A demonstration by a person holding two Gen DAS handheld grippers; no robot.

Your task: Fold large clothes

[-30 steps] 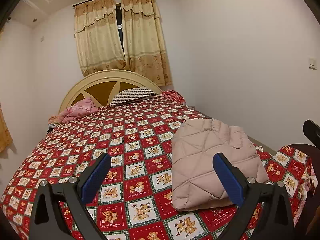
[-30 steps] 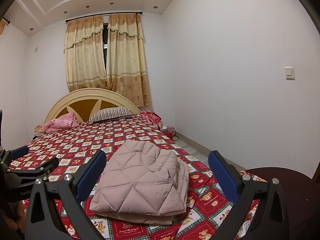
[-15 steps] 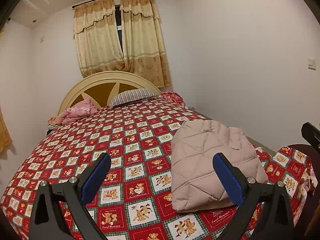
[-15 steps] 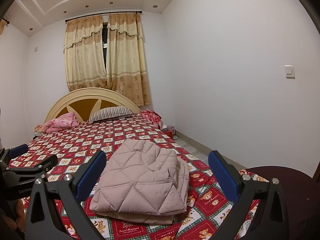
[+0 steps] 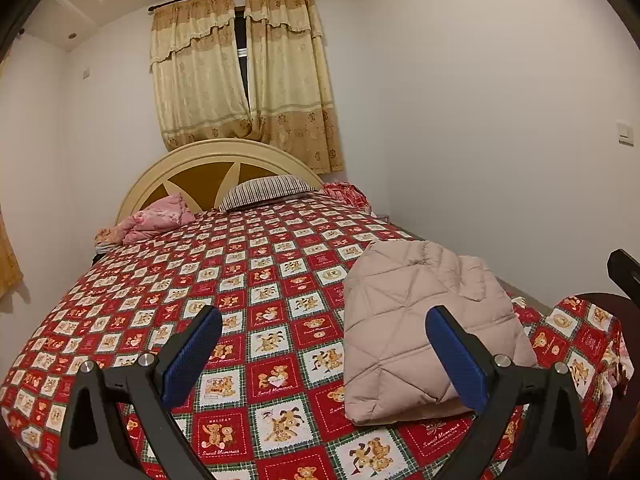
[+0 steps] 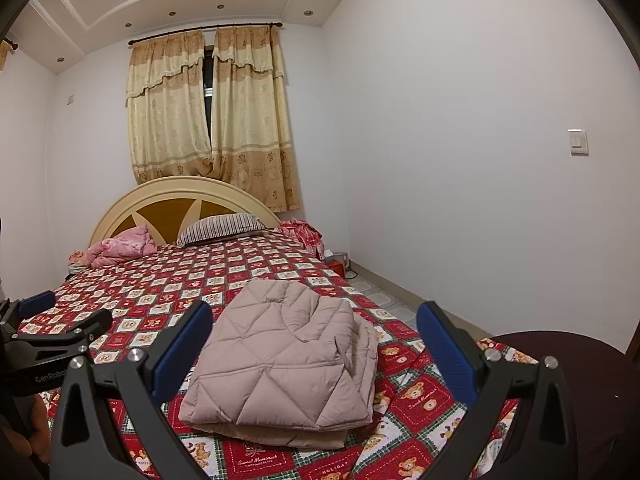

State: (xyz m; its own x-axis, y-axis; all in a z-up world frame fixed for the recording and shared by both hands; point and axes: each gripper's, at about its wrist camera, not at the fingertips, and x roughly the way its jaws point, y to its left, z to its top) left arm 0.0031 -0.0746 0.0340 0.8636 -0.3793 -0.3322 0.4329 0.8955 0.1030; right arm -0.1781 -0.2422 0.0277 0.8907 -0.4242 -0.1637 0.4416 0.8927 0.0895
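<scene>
Both grippers were up off the bed, level, pointing toward the headboard, nothing held. Left gripper [image 5: 324, 354] had its fingers spread wide over bare bedspread, empty; its right finger [image 5: 456, 364] overlapped the jacket in view, but contact can't be confirmed and it looked clear of it. Right gripper [image 6: 312, 350] was likewise spread wide and empty, framing the jacket [image 6: 292, 360] between its fingers without touching. In the right wrist view the left gripper showed at the left edge with part of a hand [image 6: 24, 428] on its handle. The jacket, a pink quilted puffer, lay folded into a compact stacked rectangle on the red bear-print bedspread [image 5: 240, 272], near the foot corner on the wall side, layers roughly aligned, top face flat. Judgement: the fold looked done, this was the release/retreat phase, or a check. If anything was left, it called for a light press to flatten the puffy stack or squaring the bottom layers that peek out at the near edge; puffer fill springs back, so a loose stack could slump open. Further back: a pink bundle [image 5: 154, 220] and striped pillow [image 5: 266, 192] by the headboard [image 5: 216, 156], curtains [image 5: 240, 76] behind.
</scene>
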